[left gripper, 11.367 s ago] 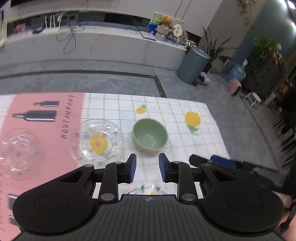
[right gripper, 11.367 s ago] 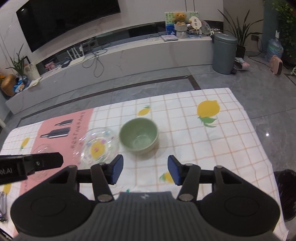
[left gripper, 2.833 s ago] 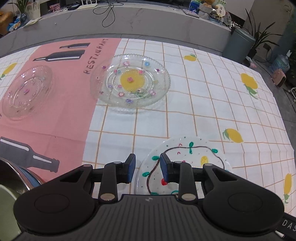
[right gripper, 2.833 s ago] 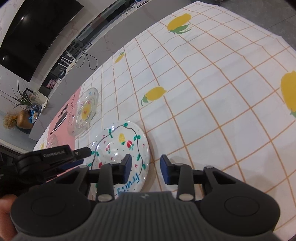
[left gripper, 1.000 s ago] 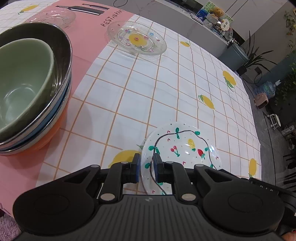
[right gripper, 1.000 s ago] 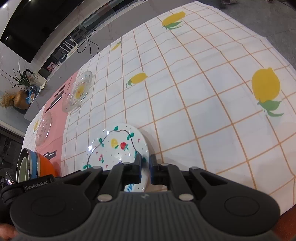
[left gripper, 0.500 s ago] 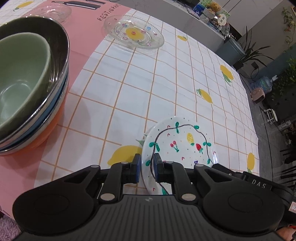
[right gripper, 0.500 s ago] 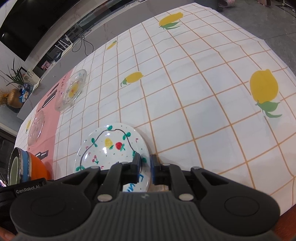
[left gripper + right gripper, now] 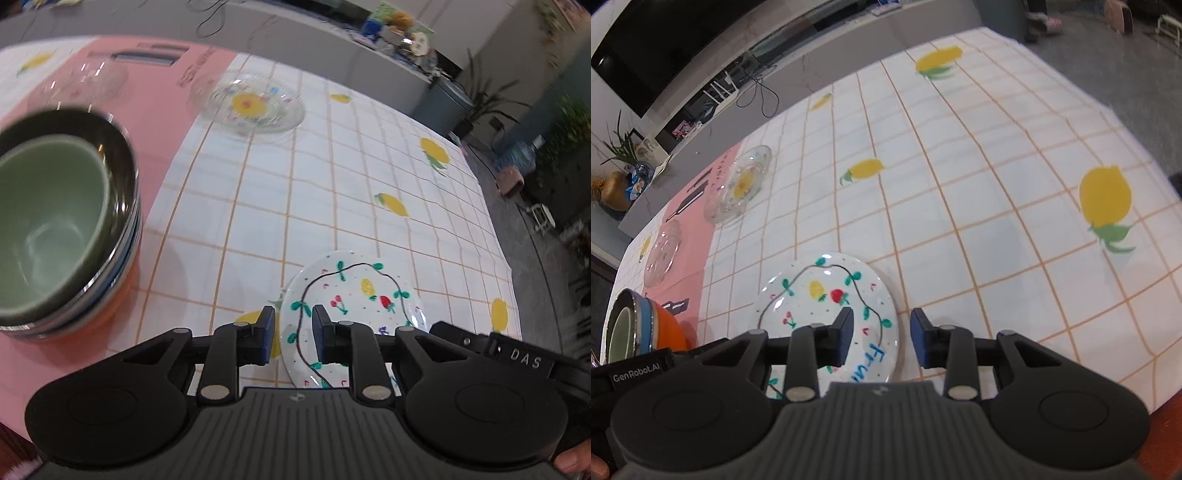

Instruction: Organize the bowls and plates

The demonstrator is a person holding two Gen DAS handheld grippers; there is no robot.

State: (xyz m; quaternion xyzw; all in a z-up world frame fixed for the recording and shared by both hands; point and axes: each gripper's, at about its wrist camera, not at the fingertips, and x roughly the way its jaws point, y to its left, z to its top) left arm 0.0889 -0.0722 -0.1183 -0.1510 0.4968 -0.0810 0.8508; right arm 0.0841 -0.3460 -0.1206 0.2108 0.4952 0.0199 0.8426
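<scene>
On checked tablecloth (image 9: 979, 192), round fruit plate (image 9: 827, 295) flat, left gripper (image 9: 293, 334) and right gripper (image 9: 881, 338) parted, empty.

Plate (image 9: 827, 295): glossy glazed ceramic
Far plates (image 9: 255, 105): clear glass
Bowl (image 9: 48, 218): smooth matt green
Cloth (image 9: 960, 192): smooth, slight sheen

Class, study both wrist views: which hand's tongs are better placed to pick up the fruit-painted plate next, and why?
Probably the left. The left tongs straddle the fruit-painted plate's rim, one pad on each side, narrowly open. The right tongs gape wider, with one pad over the plate's face and the other past its edge.
</scene>
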